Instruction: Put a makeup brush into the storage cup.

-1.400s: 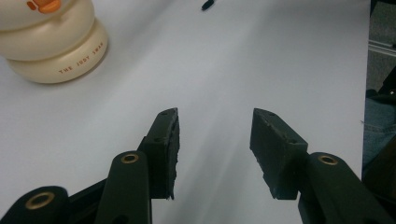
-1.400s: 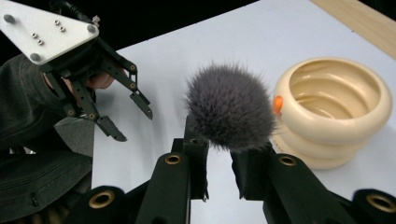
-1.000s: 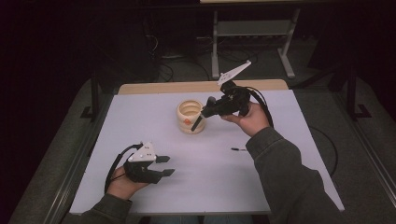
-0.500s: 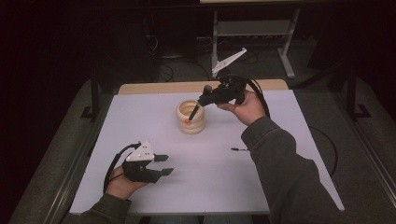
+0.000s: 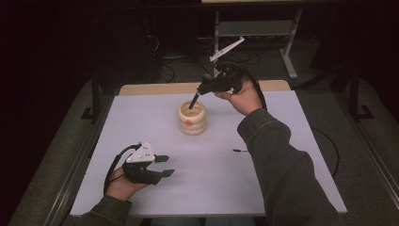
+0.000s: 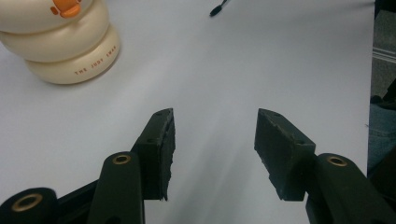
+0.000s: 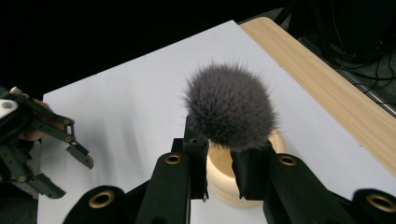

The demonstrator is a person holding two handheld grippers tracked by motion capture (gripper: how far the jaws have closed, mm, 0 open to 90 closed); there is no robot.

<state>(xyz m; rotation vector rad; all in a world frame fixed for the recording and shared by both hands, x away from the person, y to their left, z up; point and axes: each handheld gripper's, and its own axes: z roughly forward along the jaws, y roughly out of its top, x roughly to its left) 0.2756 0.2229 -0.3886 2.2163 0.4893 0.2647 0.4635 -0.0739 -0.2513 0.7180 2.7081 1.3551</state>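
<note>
From above, the right gripper (image 5: 192, 104) is held over the far middle of the white tabletop (image 5: 282, 188), its jaws angled down at the mouth of a cream, ringed ceramic holder (image 5: 192, 118) with a small orange mark on its side. A dark brush handle runs from the jaws into the holder's opening. The left gripper (image 5: 164, 165) rests low near the front left corner, well apart from the holder, the person's hand wrapped around its body. A thin black stick-like item (image 5: 240, 151) lies on the tabletop just beside the right sleeve (image 5: 282, 160).

Looking along the left gripper (image 6: 212, 140), its two black jaws stand apart with bare white tabletop between them; they have just been opening a little, and nothing is in them. The cream holder (image 6: 65, 46) sits up at the left, lettering visible on its lowest ring. The dark tip of the thin item (image 6: 215, 9) shows at the top edge.

Looking along the right gripper (image 7: 219, 165), the jaws are nearly together and clamped on a makeup brush with a fluffy grey-purple head (image 7: 229, 109), the bristles standing up above the pads. The holder's rim (image 7: 219, 184) lies directly beneath the brush. The left gripper (image 7: 42, 140) appears off to the left, over the tabletop.
</note>
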